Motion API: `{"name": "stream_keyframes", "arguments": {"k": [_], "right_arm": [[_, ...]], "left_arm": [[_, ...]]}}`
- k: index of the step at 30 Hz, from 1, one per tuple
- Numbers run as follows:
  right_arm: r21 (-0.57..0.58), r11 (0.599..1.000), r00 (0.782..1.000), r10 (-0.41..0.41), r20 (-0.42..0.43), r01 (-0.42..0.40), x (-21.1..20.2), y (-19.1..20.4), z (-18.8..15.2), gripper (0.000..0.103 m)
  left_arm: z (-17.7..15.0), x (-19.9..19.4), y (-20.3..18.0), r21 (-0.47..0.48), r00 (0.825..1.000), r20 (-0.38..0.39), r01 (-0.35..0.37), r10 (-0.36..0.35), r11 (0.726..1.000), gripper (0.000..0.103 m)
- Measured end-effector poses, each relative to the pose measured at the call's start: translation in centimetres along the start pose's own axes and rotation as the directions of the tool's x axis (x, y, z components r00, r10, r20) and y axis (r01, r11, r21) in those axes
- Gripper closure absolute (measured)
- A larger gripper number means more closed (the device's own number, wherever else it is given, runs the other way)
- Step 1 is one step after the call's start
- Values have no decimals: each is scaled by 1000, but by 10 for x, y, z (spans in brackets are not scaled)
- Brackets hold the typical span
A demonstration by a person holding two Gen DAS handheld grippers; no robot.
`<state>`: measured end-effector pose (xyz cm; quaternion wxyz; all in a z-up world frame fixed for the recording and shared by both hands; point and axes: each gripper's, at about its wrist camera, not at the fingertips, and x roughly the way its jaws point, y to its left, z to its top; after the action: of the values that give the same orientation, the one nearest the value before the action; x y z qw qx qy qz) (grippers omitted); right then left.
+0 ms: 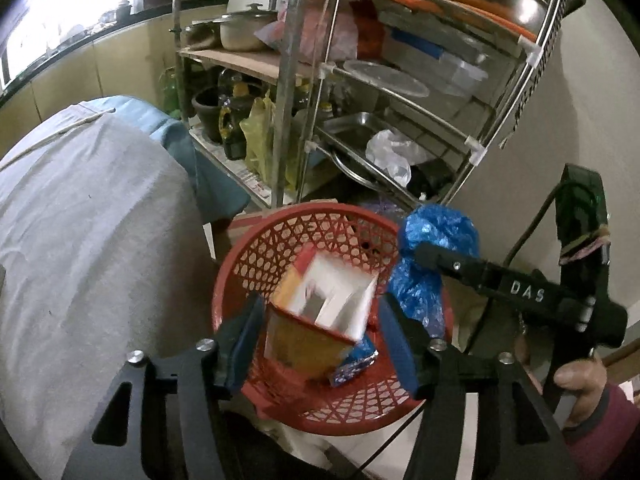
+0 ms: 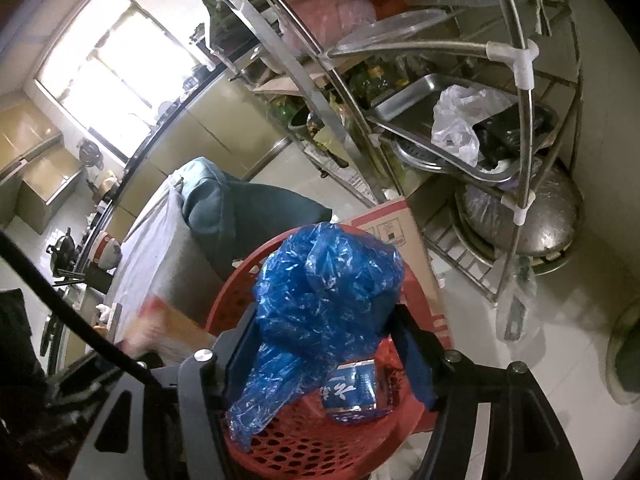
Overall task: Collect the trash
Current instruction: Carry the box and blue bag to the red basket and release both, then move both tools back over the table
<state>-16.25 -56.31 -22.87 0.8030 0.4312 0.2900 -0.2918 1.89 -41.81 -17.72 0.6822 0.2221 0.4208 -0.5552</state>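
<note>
A red plastic basket [image 1: 280,240] stands on the floor; it also shows in the right wrist view [image 2: 304,440]. My left gripper [image 1: 320,336] is open above it. A yellow and white carton [image 1: 320,312], blurred, sits between its fingers without touching the pads, inside the basket. A blue foil wrapper [image 1: 354,364] lies in the basket and shows in the right wrist view [image 2: 352,392] too. My right gripper [image 2: 324,356] is over the basket rim with a crumpled blue plastic bag [image 2: 324,292] between its fingers; this bag also shows in the left wrist view [image 1: 432,256].
A metal rack [image 1: 400,92] with pots, trays, bottles and bags stands behind the basket. A cloth-covered bulk [image 1: 80,232] is on the left. A cardboard box [image 2: 400,232] is behind the basket. A white tiled floor [image 2: 540,340] lies to the right.
</note>
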Motion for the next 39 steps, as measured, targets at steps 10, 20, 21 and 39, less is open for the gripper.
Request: {"name": "stream_keyframes", "arguments": {"k": [10,20,21,39], "right_arm": [[9,999,999,41,8,-41,-9,17,6,33],[-117,992,999,-47,-11,46,-6,71,4,32],[-131,989,997,-70,-18,67,-4,73,3,32],[-260,964,993,-14,116,44,-39,214,6,31]], "left_arm": [[-16,-47,30,-41,997,47,-66,68,997,39],[-54,-141,101,-182,952,140,-245,271,952,38],[-59,-149,105,-187,944,152,-265,294,946,38],[-201,-278,236,-500,766,80,-523,638,690,28]]}}
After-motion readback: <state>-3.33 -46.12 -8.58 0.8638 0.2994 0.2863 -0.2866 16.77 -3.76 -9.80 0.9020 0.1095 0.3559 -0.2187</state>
